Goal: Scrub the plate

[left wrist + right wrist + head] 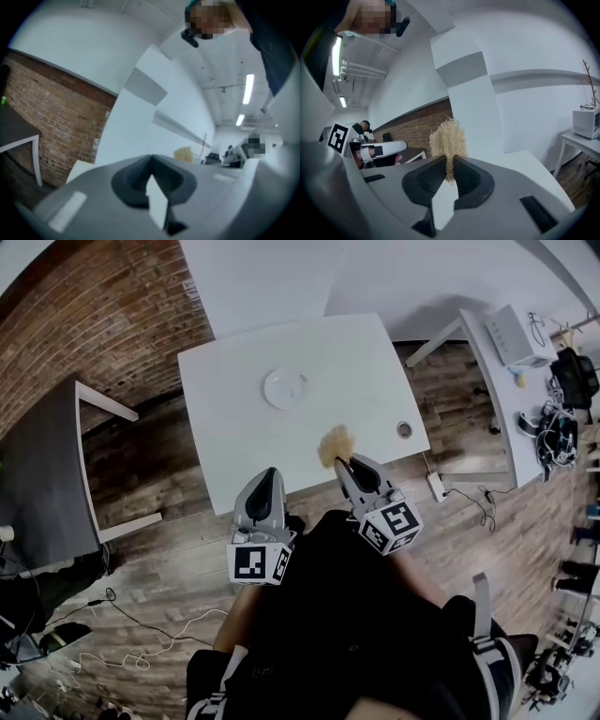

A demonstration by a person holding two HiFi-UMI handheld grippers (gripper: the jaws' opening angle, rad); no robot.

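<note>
Bright ceiling strips — heavy fisheye, blurred foreground.

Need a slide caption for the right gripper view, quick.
Right claw shut on a straw-coloured scrubber, white table ahead.

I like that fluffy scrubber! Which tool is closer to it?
Right. The right tool pinches the scrubber; the left tool sits empty off to its left, not touching.
</note>
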